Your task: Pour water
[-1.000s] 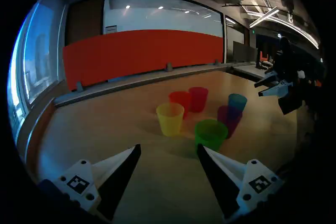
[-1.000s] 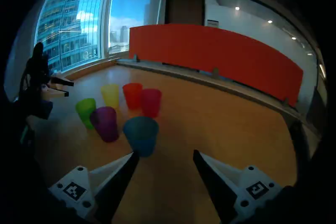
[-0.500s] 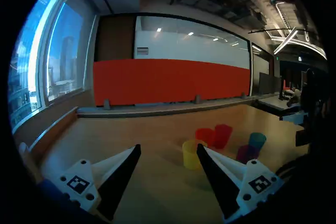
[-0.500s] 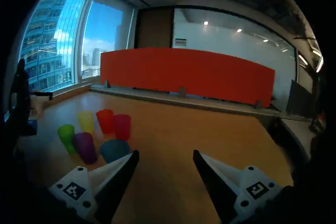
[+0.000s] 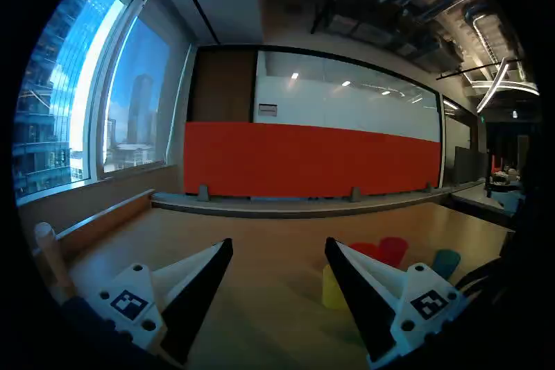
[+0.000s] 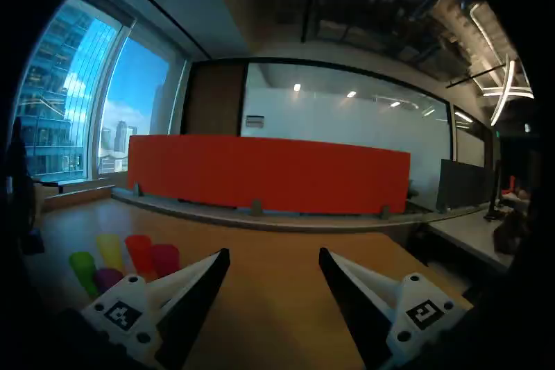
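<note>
The only print around is the black-and-white square tag (image 5: 130, 304) on each finger, plus a wall sign (image 5: 267, 110) too small to read. Your left tool (image 5: 277, 280) is spread wide and gripping nothing, same for your right tool (image 6: 272, 287). The cups stand upright, mouths up, bunched on the wooden worktop (image 5: 263, 245): yellow cup (image 5: 331, 291) tucked behind the left tool's finger, with red cup (image 5: 362, 249), pink cup (image 5: 393, 250) and teal cup (image 5: 446, 262) beyond. In the right gripper view, green cup (image 6: 83, 269) and purple cup (image 6: 107, 278) sit low left. Can't tell what's inside any.
</note>
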`<state>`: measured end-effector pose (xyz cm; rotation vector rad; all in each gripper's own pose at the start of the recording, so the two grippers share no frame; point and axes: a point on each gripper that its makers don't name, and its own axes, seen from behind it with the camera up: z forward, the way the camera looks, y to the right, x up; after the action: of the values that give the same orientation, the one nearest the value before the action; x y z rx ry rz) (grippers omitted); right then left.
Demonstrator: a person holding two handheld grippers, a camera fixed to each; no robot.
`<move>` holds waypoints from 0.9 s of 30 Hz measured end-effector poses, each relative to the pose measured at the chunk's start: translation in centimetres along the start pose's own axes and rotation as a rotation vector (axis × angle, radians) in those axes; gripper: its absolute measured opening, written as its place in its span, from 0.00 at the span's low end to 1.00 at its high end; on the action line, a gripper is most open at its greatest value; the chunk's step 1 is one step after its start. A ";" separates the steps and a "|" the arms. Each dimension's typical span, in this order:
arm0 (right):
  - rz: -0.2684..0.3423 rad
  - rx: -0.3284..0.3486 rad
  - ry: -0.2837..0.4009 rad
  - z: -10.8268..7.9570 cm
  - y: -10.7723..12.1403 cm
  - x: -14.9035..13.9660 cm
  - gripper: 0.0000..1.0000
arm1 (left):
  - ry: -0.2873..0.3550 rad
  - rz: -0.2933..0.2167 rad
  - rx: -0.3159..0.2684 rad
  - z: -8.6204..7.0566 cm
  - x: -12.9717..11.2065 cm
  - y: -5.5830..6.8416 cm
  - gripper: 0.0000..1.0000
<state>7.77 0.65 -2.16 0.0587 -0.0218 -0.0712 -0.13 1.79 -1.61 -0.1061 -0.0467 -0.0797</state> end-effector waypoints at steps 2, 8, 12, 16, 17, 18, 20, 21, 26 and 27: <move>0.009 -0.028 0.030 0.1 0.5 0.7 1.00 | 0.016 0.004 0.005 0.0 0.3 0.0 0.99; 0.031 -0.102 0.102 0.3 1.8 2.2 0.99 | 0.053 0.043 0.034 0.0 0.8 -0.4 0.99; 0.038 -0.118 0.110 0.5 2.2 2.4 1.00 | 0.080 0.079 0.064 0.0 1.4 -0.7 0.99; 0.044 -0.122 0.104 0.8 2.2 2.5 1.00 | 0.100 0.088 0.074 0.0 1.9 -0.3 0.99; 0.045 -0.123 0.101 0.8 2.3 2.5 1.00 | 0.102 0.088 0.074 0.1 1.9 -0.2 0.99; 0.045 -0.124 0.098 0.8 2.3 2.5 1.00 | 0.104 0.087 0.073 0.1 2.0 0.0 0.99; 0.042 -0.126 0.093 0.9 2.3 2.4 1.00 | 0.105 0.086 0.074 0.2 1.9 0.2 0.99; 0.041 -0.127 0.091 0.9 2.3 2.4 1.00 | 0.105 0.085 0.074 0.2 1.8 0.3 0.99; 0.046 -0.133 0.074 1.0 2.5 2.0 1.00 | 0.104 0.083 0.088 0.4 1.0 0.3 0.99; 0.047 -0.133 0.072 1.0 2.6 2.0 1.00 | 0.103 0.082 0.091 0.4 0.8 0.3 0.99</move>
<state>9.94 3.00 -0.93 -0.0726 0.0533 -0.0237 0.63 2.05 -1.19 -0.0123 0.0567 -0.0012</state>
